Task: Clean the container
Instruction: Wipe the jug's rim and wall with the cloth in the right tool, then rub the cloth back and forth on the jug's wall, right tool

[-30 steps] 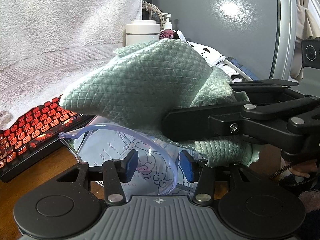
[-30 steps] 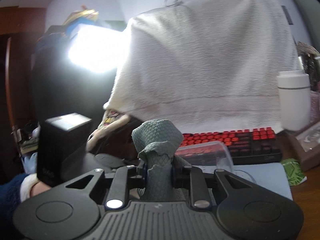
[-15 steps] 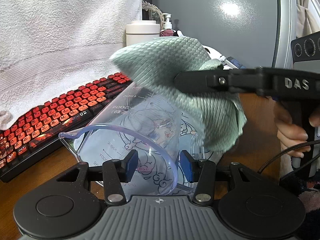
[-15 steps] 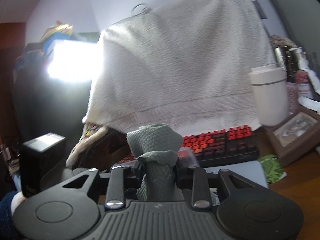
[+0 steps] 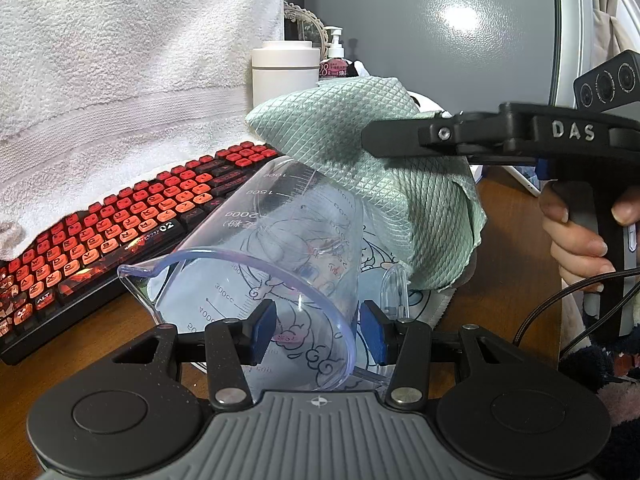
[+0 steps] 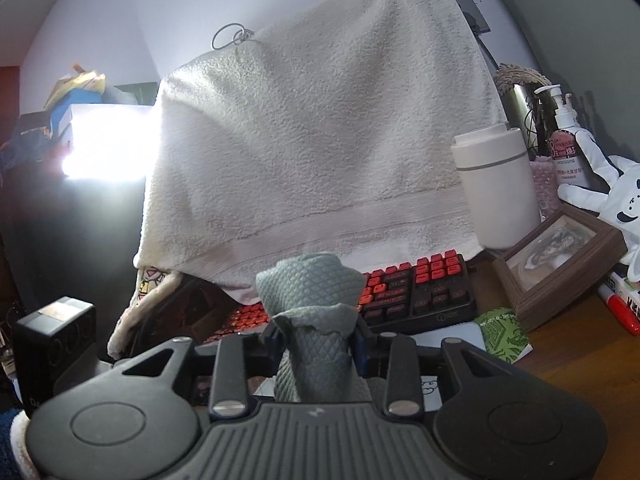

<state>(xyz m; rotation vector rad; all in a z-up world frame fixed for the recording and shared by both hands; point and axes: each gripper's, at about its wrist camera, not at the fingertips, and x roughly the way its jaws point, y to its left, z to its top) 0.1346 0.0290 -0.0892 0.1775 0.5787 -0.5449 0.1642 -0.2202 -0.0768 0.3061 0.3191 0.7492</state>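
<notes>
The left wrist view is evenly and fairly brightly lit, with crisp detail across the middle. A soft round glare spot sits on the grey panel (image 5: 460, 20) at the top, and the clear measuring cup (image 5: 272, 264) carries pale reflections along its rim. The green cloth (image 5: 372, 160) casts a shadow onto the worktop (image 5: 512, 248) below it.

The right wrist view is dimmer and greyer. A blown-out white patch (image 6: 108, 144) glares at the left, washing out everything around it, and the region beneath falls into deep shadow. The white towel (image 6: 320, 140) is side-lit. Both pictures bend strongly at the edges, with dark rounded corners.
</notes>
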